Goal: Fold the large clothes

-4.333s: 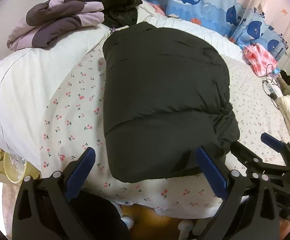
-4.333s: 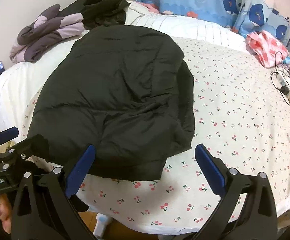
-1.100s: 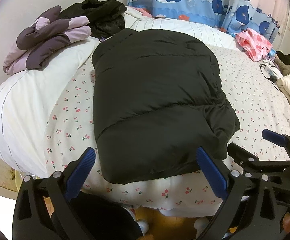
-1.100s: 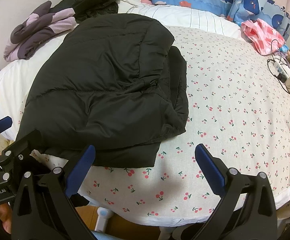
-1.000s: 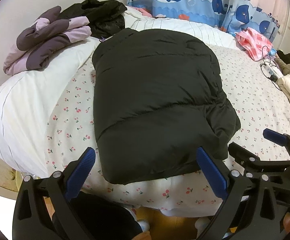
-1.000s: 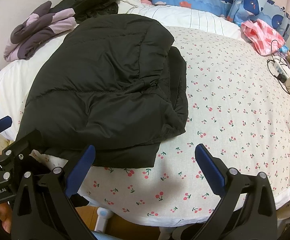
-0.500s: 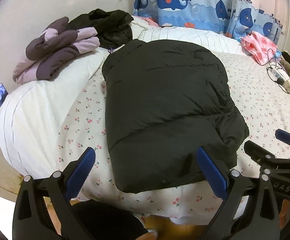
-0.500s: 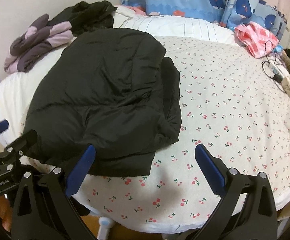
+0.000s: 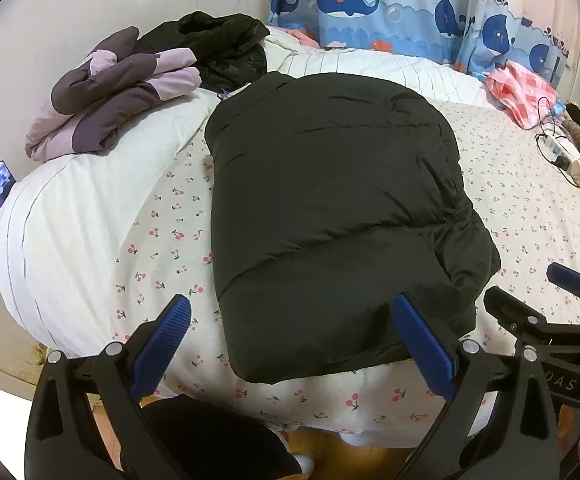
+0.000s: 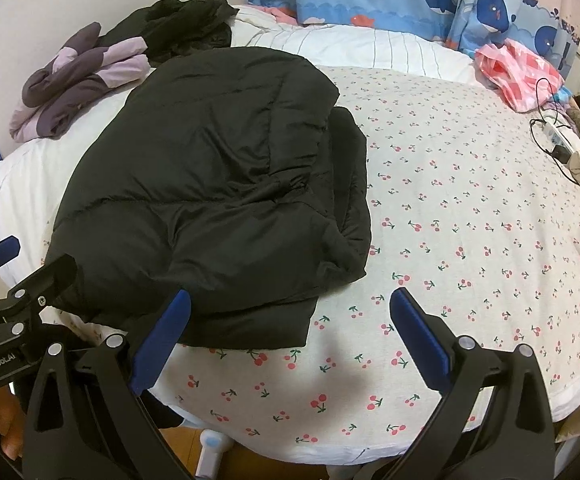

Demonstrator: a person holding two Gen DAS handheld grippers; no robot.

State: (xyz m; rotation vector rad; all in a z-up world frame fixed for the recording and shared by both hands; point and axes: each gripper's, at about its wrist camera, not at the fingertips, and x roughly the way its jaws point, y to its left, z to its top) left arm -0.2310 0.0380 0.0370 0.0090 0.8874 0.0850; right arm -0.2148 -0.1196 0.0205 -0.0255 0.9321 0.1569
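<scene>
Both my tools, left (image 9: pixel 290 344) and right (image 10: pixel 290 340), gape wide, empty. The coat (image 9: pixel 330 208) lies folded on the bed (image 10: pixel 470 220), at 12 o'clock. I'd pinch its near hem and fold evenly.

Black puffer jacket (image 9: pixel 330 208), quilted, folded into a thick rectangle, lying flat near bed's front edge

Soft even indoor light, sharp focus, strong fisheye distortion, dark vignetted corners
</scene>
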